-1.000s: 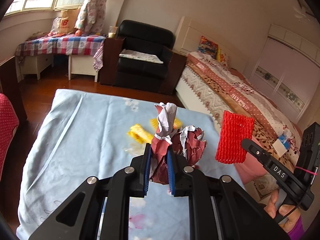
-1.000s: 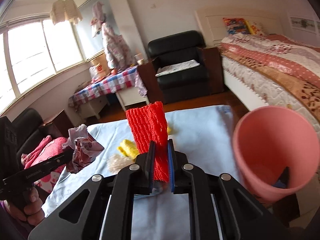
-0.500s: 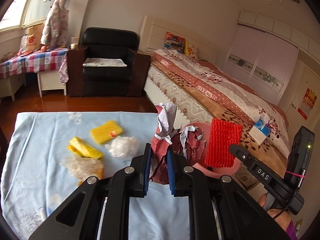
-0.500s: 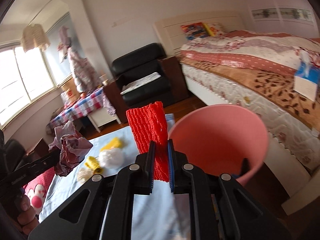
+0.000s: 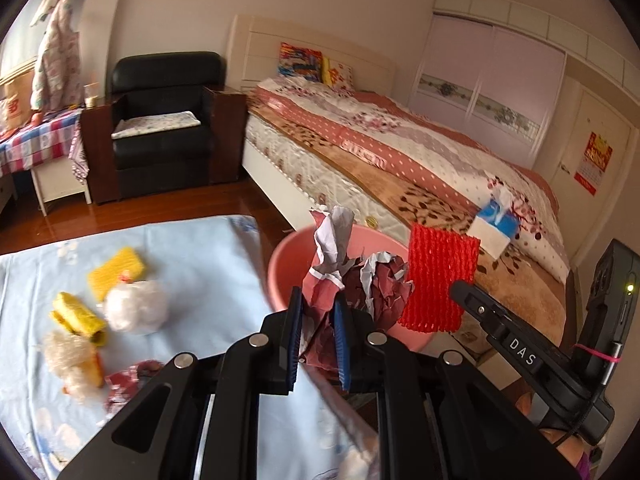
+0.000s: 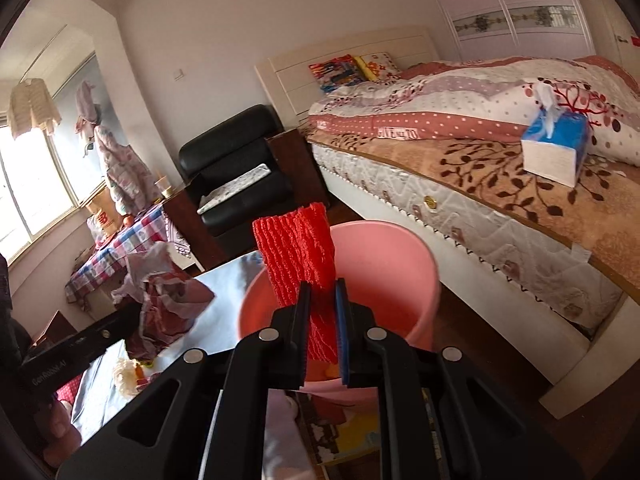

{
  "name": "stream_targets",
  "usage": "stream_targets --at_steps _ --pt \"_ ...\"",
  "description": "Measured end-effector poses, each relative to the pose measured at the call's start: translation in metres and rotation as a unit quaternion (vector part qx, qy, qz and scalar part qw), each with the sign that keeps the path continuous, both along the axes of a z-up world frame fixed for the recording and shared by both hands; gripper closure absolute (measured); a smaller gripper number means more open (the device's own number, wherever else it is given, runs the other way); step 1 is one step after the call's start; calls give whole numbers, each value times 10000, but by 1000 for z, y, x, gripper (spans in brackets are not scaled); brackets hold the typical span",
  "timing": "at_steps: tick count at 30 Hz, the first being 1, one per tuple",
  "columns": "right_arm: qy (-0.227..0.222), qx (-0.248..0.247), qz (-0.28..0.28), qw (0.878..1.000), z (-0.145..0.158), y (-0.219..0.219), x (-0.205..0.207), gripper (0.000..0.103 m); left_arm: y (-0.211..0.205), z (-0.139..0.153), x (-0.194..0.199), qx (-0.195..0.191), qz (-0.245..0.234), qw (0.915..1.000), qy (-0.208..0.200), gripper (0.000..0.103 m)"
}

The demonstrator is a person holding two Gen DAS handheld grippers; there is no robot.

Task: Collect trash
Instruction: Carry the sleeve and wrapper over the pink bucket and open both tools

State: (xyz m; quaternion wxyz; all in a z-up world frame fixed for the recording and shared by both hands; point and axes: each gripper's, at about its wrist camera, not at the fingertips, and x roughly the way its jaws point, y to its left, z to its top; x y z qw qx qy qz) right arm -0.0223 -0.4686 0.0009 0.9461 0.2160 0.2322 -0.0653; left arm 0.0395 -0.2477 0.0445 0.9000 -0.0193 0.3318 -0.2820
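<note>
My left gripper (image 5: 317, 312) is shut on a crumpled dark red and white paper (image 5: 352, 280), held in front of the pink bin (image 5: 288, 264) beside the table. My right gripper (image 6: 323, 312) is shut on a red foam net sleeve (image 6: 298, 256), which stands upright over the open pink bin (image 6: 384, 264). In the left wrist view the red net (image 5: 438, 280) hangs over the bin's right rim. In the right wrist view the crumpled paper (image 6: 168, 292) is at the left, above the table edge.
On the light blue tablecloth (image 5: 200, 264) lie yellow foam pieces (image 5: 114, 272), a white fluffy wad (image 5: 136, 306), a pale wad (image 5: 66, 350) and a dark red scrap (image 5: 132, 378). A bed (image 5: 400, 160) with a tissue box (image 6: 556, 148) runs behind the bin. A black armchair (image 5: 160, 120) stands further back.
Both grippers have swung right from over the table toward the pink bin, each keeping its hold. The bin now sits straight ahead of both.
</note>
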Motion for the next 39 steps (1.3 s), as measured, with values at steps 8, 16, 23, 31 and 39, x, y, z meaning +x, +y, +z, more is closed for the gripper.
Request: stream_targets --at_steps 8,16,23,31,39 --pt "67 24 -105 9999 -9 -17 3 91 -36 -22 9 183 -144 9996 167 89" --pt "128 79 -98 9998 -17 -20 9 91 -55 -43 19 393 -169 9986 306 89" --pt "203 72 -81 9997 -24 -21 17 91 -61 -54 23 461 -138 9980 406 88" --pt "256 139 -47 9996 -29 -20 24 91 -62 -56 24 474 -121 9982 340 70" --pt "302 358 -119 9988 -34 -26 26 89 -56 -55 24 440 -48 9984 354 61"
